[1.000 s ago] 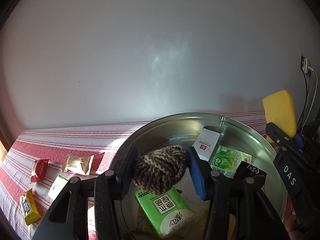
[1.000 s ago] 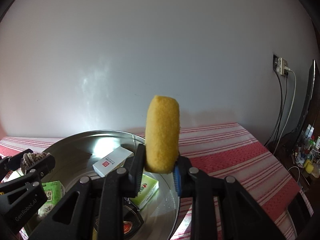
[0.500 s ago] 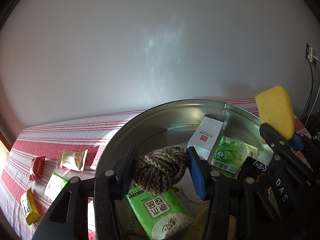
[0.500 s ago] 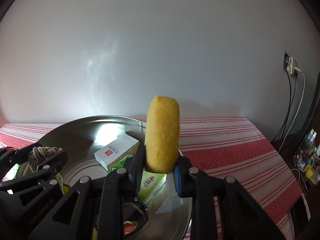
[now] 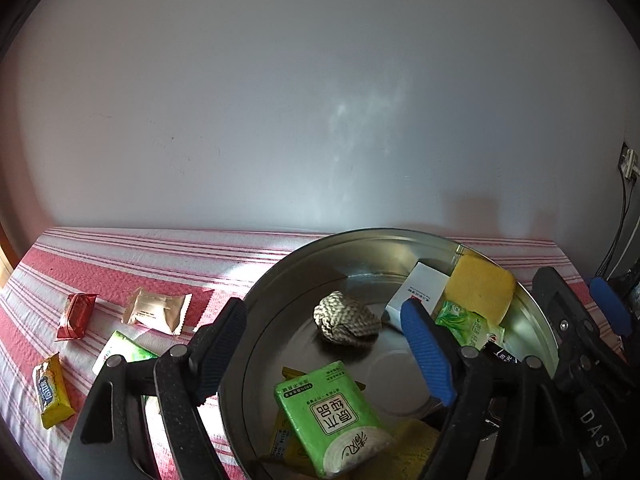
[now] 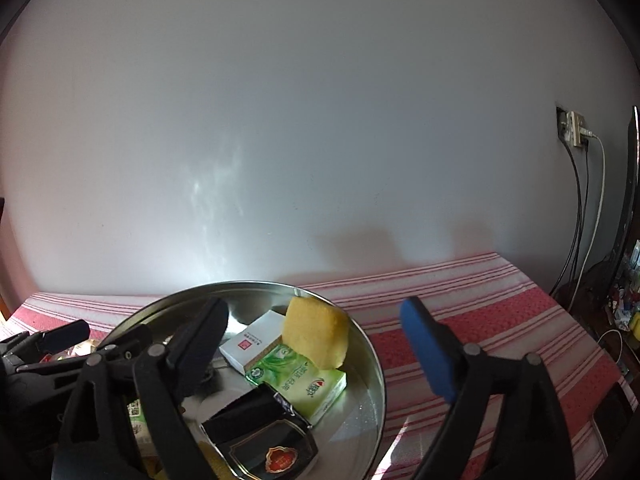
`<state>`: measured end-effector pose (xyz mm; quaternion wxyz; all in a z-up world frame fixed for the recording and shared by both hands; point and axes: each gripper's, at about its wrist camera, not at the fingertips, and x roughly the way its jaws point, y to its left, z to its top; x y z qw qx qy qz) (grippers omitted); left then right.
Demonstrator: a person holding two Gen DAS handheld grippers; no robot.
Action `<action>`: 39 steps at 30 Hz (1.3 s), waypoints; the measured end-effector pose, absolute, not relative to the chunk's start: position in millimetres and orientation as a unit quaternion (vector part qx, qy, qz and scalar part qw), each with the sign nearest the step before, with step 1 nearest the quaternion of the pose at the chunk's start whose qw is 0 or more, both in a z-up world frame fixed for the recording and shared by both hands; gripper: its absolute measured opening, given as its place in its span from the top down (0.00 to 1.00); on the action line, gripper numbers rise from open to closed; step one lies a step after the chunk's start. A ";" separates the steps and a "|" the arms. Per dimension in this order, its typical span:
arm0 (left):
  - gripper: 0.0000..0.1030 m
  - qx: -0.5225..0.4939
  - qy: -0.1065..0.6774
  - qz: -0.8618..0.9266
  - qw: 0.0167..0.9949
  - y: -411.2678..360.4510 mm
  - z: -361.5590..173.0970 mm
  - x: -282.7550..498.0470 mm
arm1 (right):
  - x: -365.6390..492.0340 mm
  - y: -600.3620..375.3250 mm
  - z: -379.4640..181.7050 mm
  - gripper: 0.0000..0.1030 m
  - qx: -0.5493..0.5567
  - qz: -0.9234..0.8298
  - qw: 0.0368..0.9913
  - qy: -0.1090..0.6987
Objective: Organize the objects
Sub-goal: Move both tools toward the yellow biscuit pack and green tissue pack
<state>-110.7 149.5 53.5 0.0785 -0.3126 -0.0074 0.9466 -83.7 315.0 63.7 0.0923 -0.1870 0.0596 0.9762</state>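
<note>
Foil-wrapped snacks (image 5: 156, 310) remain on the striped surface (image 5: 168, 256) at the frame's lower left, outside the metal basin (image 5: 532, 320). The left gripper (image 5: 326, 350) stands apart and empty above the yarn ball (image 5: 344, 320); careless withdrawal could snag it. The right gripper (image 6: 316, 344), also apart, hangs over the yellow sponge (image 6: 316, 332) propped against the rim, which could topple out.

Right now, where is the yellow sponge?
The yellow sponge is inside the round metal tin, leaning against its far right wall, resting on the white box and green packet.
</note>
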 end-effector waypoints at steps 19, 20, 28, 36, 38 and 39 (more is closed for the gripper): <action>0.18 -0.224 0.052 0.973 -0.001 62.9 37.8 -55.5 | -54.7 287.0 53.8 0.01 -0.162 0.978 0.090 0.098; 0.18 -0.223 0.053 0.973 -0.006 56.9 36.5 -54.6 | -51.1 283.8 54.4 0.01 -0.155 0.979 0.096 0.097; 0.18 -0.233 0.048 0.971 -0.038 18.5 24.1 -54.0 | -18.0 258.4 53.1 0.01 -0.138 0.976 0.111 0.124; 0.18 -0.254 0.048 0.964 -0.058 -14.9 10.4 -49.2 | -12.4 217.4 50.0 0.01 -0.142 0.981 0.103 0.086; 0.18 -0.260 0.036 0.963 -0.057 -24.5 10.8 -47.7 | -12.7 208.3 49.0 0.01 -0.143 0.981 0.097 0.083; 0.18 -0.261 0.033 0.963 -0.059 -27.7 10.6 -47.6 | -12.8 203.3 48.7 0.01 -0.144 0.982 0.094 0.081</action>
